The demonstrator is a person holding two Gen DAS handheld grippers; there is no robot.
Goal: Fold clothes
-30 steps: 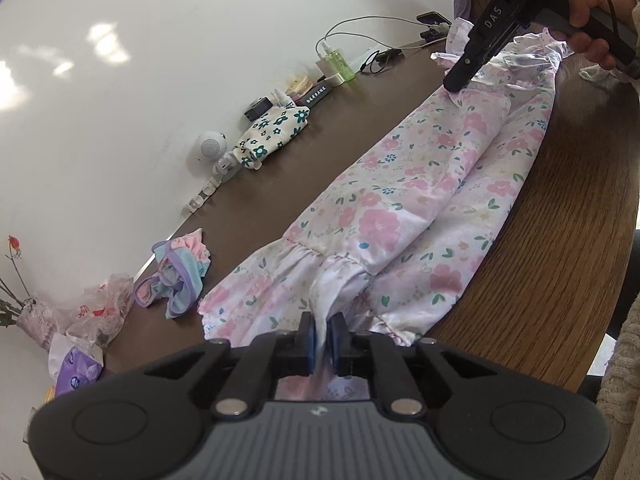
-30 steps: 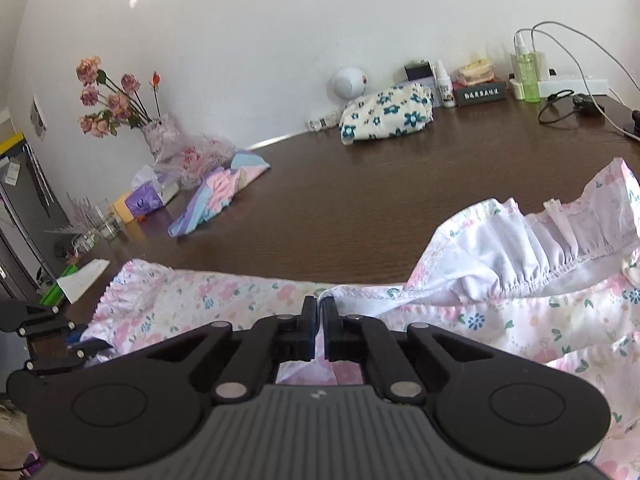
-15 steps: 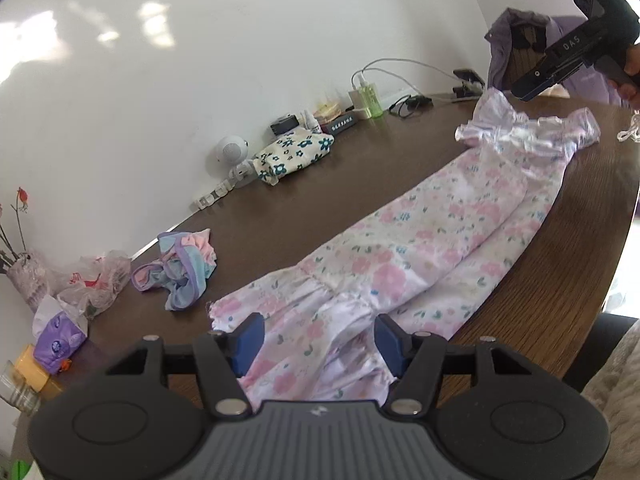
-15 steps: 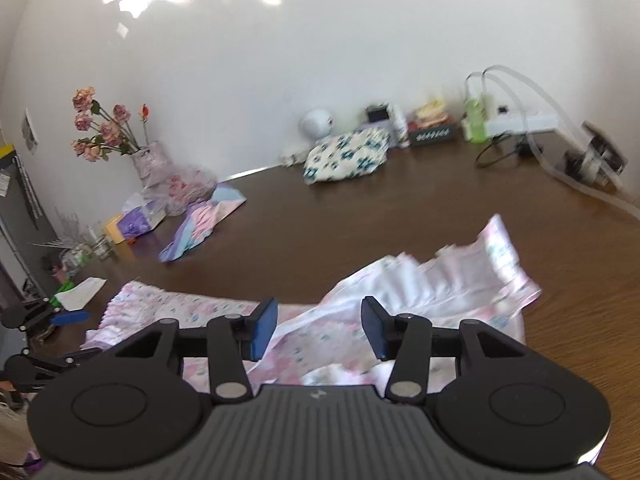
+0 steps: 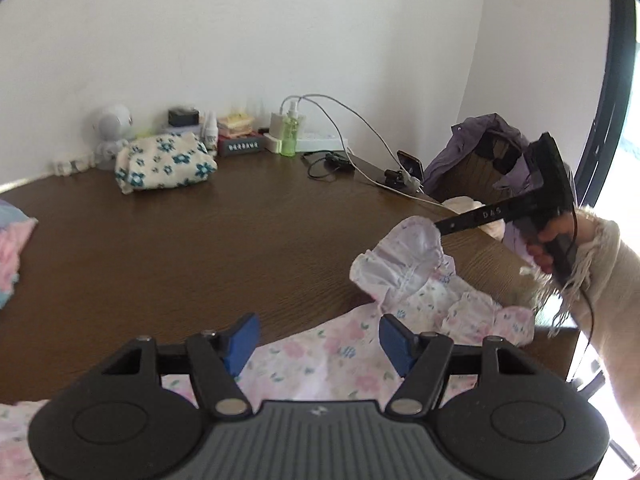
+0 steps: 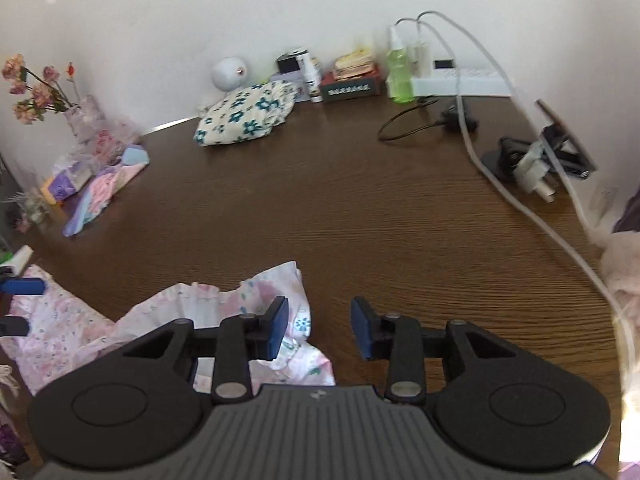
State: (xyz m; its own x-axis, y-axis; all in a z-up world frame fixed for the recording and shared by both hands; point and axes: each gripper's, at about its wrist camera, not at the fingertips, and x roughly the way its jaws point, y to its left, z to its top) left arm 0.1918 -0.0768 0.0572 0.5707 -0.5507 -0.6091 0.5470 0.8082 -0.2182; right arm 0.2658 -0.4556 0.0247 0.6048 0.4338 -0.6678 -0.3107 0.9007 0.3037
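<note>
Both tools have let go of the dress (image 5: 352,344), left tool (image 5: 316,338) opening wide and right tool (image 6: 318,330) narrowing, empty, so with it bunched at six o'clock on the tabletop (image 6: 360,208), regrip matching corners evenly.

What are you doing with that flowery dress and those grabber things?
A person is folding a pink floral dress on a brown table, with a gripper in each hand. The left gripper and the right gripper have both just let go: the jaws stand open with nothing pinched. The dress lies loose and rumpled near the table's edge, its ruffled end flipped up. A folded blue-flowered cloth sits by the wall.
</note>
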